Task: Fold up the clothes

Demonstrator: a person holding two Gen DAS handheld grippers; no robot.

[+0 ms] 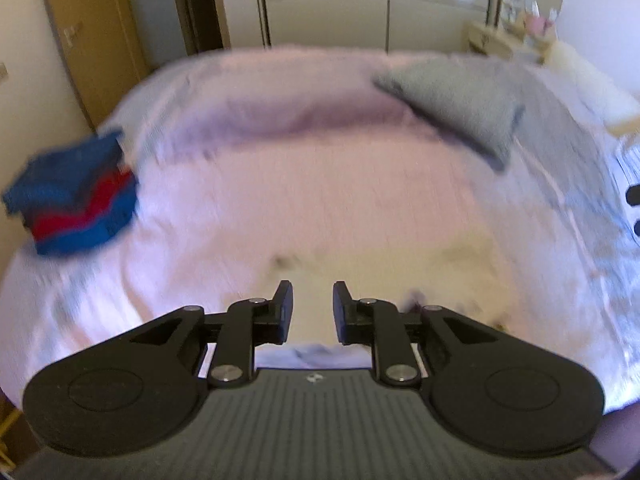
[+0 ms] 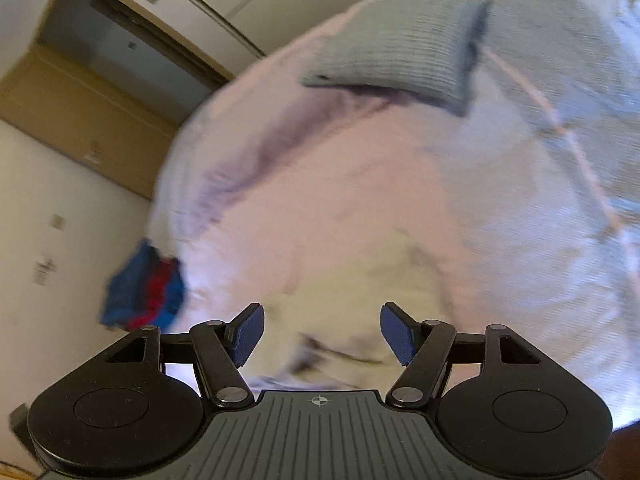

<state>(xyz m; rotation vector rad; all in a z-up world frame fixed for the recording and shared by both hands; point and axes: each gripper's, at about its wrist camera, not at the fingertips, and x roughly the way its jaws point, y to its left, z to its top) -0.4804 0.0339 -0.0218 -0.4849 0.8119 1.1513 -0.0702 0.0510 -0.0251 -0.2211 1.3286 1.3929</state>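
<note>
A pale cream garment (image 1: pixel 384 256) lies spread on the pink bedspread (image 1: pixel 280 184), just beyond my left gripper (image 1: pixel 313 300), whose jaws stand a little apart with nothing between them. The right wrist view shows the same cream garment (image 2: pixel 344 304) under my right gripper (image 2: pixel 322 328), which is wide open and empty. A folded stack of blue and red clothes (image 1: pixel 76 196) sits at the bed's left edge; in the right wrist view the stack (image 2: pixel 146 292) is left of the gripper. Both views are blurred.
A grey knitted pillow (image 1: pixel 460 100) lies at the far right of the bed, also the pillow (image 2: pixel 404 48). A light striped cloth (image 2: pixel 560 160) covers the bed's right side. A wooden door (image 1: pixel 92 40) and wardrobe doors (image 1: pixel 328 0) stand beyond the bed.
</note>
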